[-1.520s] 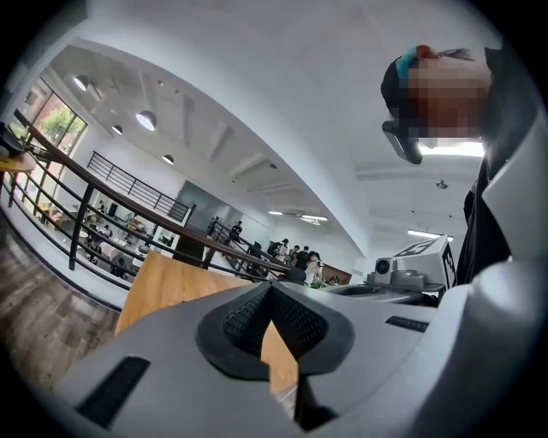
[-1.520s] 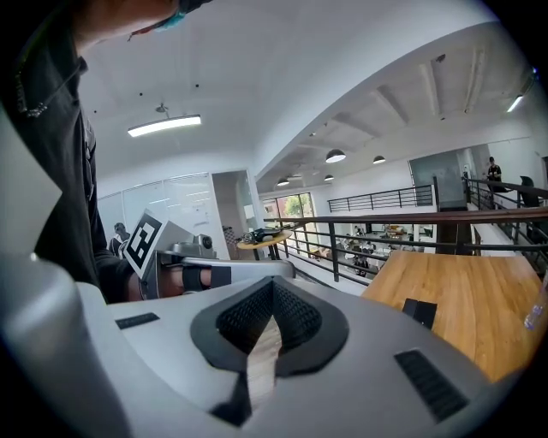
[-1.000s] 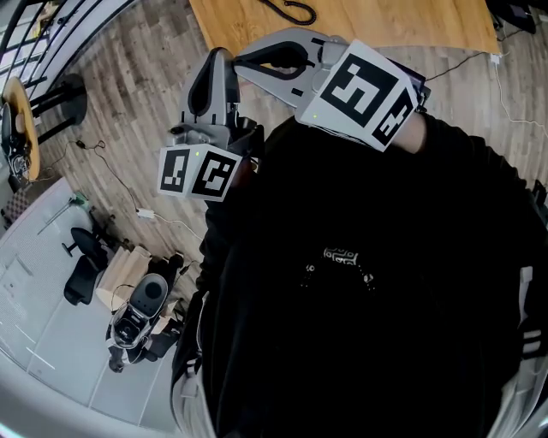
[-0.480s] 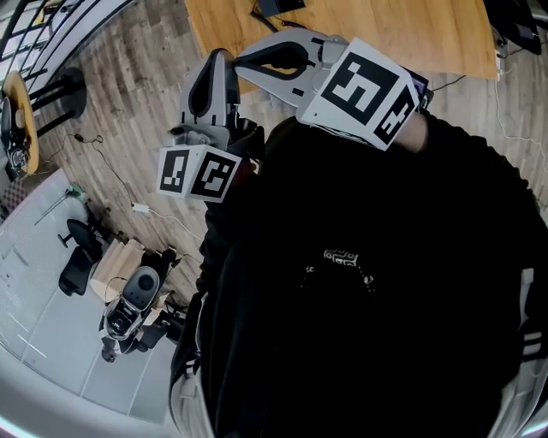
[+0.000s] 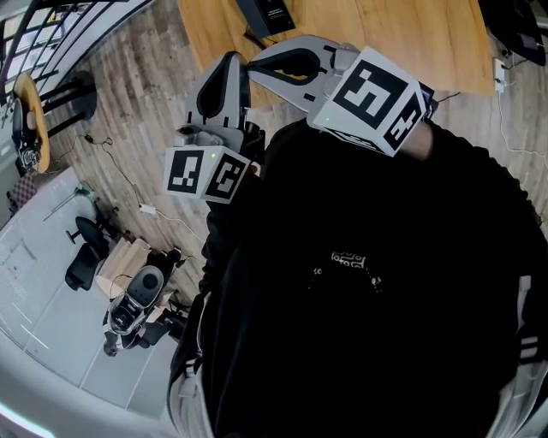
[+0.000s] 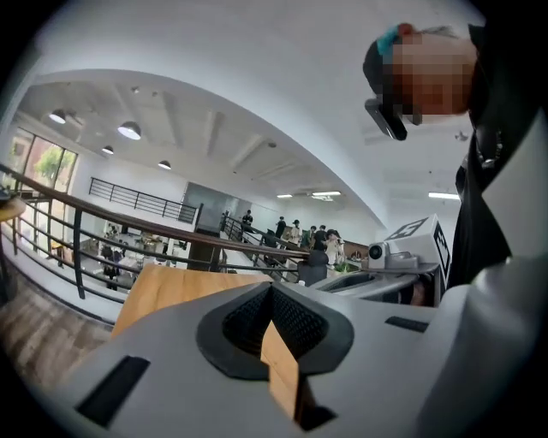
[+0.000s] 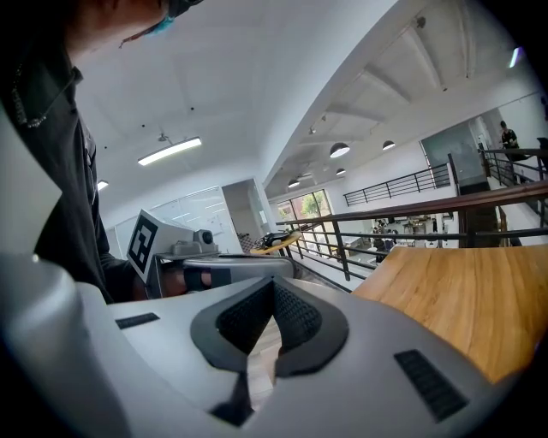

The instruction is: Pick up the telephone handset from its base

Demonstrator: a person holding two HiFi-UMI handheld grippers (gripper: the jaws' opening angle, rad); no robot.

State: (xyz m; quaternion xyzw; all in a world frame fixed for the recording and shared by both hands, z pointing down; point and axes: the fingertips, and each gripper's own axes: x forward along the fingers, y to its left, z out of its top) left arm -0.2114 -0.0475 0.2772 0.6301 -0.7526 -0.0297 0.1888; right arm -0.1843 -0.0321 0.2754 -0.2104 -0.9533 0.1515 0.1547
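Over on the far bench (image 5: 385,38), near its left end, spotted what's probably the telephone (image 5: 267,12), too cropped to swear by. Holding left tool (image 6: 272,295) and right tool (image 7: 274,289) pinched closed and empty, near the chest. Grabbed nothing yet; need to reach, clamp, lift.

No word, number or brand can be read anywhere. The left cube (image 5: 208,174) and the right cube (image 5: 371,100) carry only black-and-white square marker patterns, no letters. A small white print (image 5: 348,257) sits on the chest of the black top, too small to make out. Pale marks on a dark flat thing (image 5: 267,12) on the counter (image 5: 411,43) are also illegible.
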